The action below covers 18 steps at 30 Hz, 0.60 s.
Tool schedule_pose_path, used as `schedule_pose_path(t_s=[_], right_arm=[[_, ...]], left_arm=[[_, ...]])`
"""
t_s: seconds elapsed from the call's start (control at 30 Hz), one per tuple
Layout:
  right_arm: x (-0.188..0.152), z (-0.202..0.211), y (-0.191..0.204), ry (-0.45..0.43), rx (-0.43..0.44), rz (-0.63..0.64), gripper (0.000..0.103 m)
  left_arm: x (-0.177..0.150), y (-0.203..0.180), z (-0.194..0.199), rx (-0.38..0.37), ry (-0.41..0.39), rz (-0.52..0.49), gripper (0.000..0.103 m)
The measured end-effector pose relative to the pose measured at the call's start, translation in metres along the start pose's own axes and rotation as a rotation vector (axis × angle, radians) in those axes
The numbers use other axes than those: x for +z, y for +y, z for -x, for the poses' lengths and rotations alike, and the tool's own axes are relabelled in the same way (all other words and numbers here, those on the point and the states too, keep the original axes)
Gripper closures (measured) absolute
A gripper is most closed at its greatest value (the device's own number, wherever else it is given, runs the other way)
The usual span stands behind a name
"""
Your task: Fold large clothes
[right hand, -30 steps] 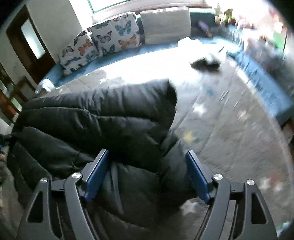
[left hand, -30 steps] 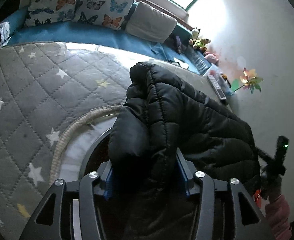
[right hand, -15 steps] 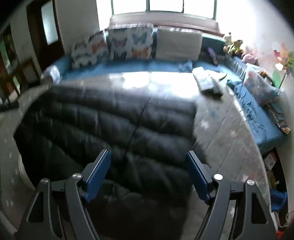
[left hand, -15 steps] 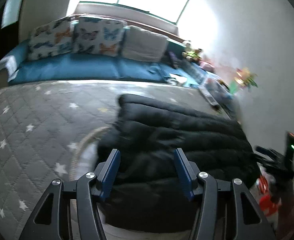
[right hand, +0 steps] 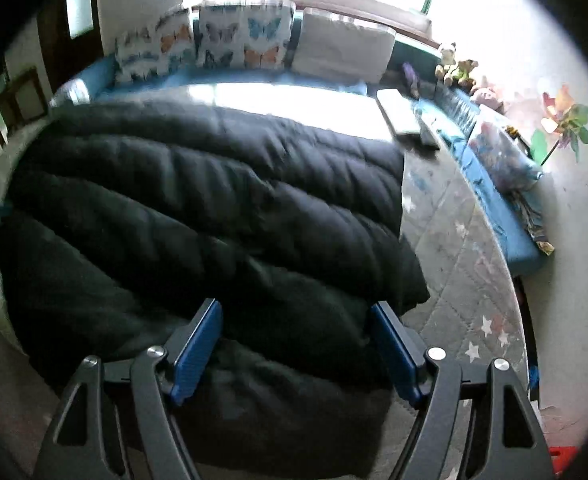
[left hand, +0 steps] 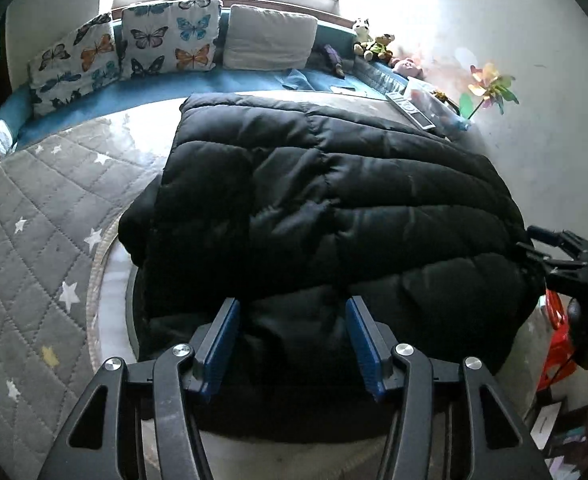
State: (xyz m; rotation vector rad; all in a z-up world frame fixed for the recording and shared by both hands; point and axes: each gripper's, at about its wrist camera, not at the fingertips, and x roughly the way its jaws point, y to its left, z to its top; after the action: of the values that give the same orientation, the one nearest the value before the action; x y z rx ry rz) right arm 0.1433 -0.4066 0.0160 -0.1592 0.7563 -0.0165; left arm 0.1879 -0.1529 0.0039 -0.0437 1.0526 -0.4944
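- Left wrist view: your left gripper (left hand: 292,336) stood partly spread, its blue pads (left hand: 220,344) on either side of the near edge of the black puffer jacket (left hand: 333,208); I could not tell whether they pressed on the fabric.
- The jacket lay folded on the grey star-quilted mat (left hand: 34,240), its far edge towards the blue bench cushion (left hand: 154,88) with the butterfly pillows (left hand: 170,40) under the window.
- At the right edge of this view your other gripper (left hand: 565,256) sat just beside the jacket's right side.
- Right wrist view: your right gripper (right hand: 295,340) was spread wide, pads (right hand: 196,348) flanking the jacket's (right hand: 214,208) near right corner, with no clear pinch visible.
- The jacket filled the left and middle of this blurred view, with mat (right hand: 465,264) showing to its right and a pinwheel (right hand: 565,120) by the wall.
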Motion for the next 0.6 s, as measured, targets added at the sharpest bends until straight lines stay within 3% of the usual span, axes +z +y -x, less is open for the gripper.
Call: schedule_pose_path(t_s=[0.13,0.23,0.3,0.6], right_arm=[[-0.006,0.002,0.028,-0.009,0.072,0.038,0.020],[-0.018,-0.026,0.043,0.055,0.003,0.085,0.020],[-0.023,-0.025,0.048,0.018,-0.029,0.105,0.019],[-0.046,0.047,0.055,-0.166,-0.011,0.011,0.019]], left_arm=[[-0.010,-0.009,0.015,-0.007,-0.016,0.012,0.046],[-0.018,-0.021,0.032,-0.004,-0.046,0.006,0.046],[-0.025,-0.025,0.046,-0.005,-0.065,-0.009,0.044],[-0.066,-0.060,0.103,0.103,-0.166,-0.108,0.041]])
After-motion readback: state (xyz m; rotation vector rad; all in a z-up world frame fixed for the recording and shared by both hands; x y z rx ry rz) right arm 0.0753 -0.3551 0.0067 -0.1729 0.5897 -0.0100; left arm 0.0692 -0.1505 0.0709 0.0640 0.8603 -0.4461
